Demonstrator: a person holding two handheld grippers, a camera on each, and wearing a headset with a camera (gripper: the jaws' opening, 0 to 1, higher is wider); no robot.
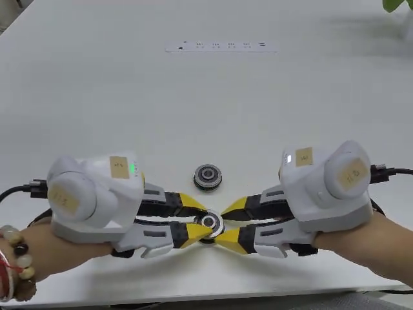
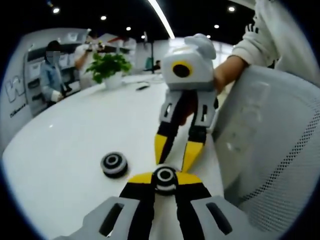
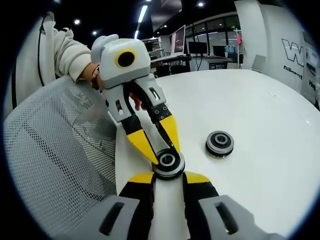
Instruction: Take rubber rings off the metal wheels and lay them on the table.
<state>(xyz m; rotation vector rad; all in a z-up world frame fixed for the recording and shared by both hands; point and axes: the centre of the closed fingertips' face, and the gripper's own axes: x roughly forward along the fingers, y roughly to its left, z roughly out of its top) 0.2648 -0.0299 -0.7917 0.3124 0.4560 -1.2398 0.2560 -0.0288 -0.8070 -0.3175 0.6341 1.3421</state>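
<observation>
White counter (image 1: 97, 97) carries a second wheel (image 1: 208, 176) mid-frame. Lower centre, left gripper (image 1: 200, 226) and right gripper (image 1: 226, 225) both pinch the held wheel (image 1: 210, 223) from opposite sides, likely bracing it to peel its rubber ring (image 3: 169, 173).

My headset camera looks steeply down on the near edge of the table (image 1: 206, 97) from close above both hands. The left gripper (image 1: 195, 221) camera sits low over the worktop, facing along its jaws towards my right. The right gripper (image 1: 227, 223) camera faces it head-on. All three views share the held wheel (image 1: 210, 223) and the loose wheel (image 1: 208, 176).
</observation>
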